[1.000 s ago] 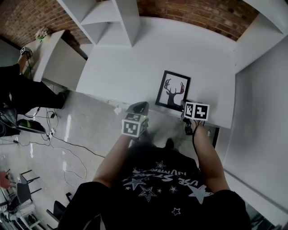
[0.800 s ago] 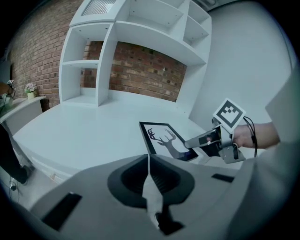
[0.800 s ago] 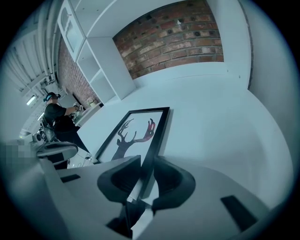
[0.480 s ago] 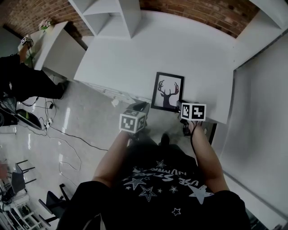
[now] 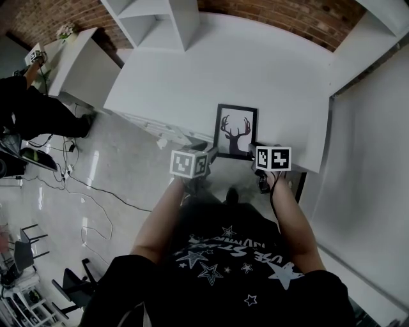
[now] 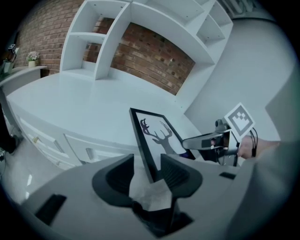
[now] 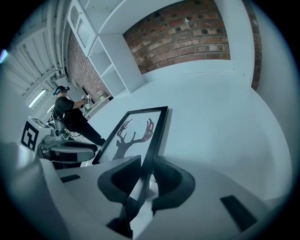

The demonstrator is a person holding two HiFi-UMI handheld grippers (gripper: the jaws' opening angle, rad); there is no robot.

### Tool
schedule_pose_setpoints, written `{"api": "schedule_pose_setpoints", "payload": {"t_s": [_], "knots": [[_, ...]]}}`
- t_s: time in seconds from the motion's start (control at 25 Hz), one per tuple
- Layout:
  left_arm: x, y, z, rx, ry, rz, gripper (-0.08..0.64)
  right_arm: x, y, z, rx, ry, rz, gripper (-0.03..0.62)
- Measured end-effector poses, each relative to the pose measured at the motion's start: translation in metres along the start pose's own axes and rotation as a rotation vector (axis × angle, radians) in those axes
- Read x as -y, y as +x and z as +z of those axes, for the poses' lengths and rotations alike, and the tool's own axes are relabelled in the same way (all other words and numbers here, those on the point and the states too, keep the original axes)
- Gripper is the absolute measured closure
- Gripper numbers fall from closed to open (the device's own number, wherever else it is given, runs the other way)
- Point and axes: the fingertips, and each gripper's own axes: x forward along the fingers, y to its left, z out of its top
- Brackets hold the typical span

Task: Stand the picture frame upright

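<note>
While the right gripper (image 5: pixel 254 149) pinches the picture frame (image 5: pixel 235 131) by its right edge at the near rim of the white table (image 5: pixel 179 83), the left gripper (image 5: pixel 209 154) has its jaws just spread wide, frame's left edge loose between them; white shelves (image 5: pixel 160 22), brick wall (image 5: pixel 287 19) far behind

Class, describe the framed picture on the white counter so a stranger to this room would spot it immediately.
Start at the long white counter below the red brick wall. At its near edge is a black rectangular picture frame. Unlike the plain white shelves around it, it has a black border enclosing a dark antlered deer-head silhouette.
</note>
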Motion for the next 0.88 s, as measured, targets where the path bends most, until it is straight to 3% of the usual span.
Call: {"api": "schedule_pose_setpoints", "payload": {"t_s": [0.28,0.88], "knots": [[0.003,0.013,-0.005,-0.086,-0.062,-0.043,0.405,0.000,-0.002,-0.002,-0.001,0.006,0.006,0.502],[0.005,0.032,0.001,-0.133,-0.118,-0.091,0.405,0.000,-0.002,-0.001,-0.006,0.015,0.023,0.502]]}}
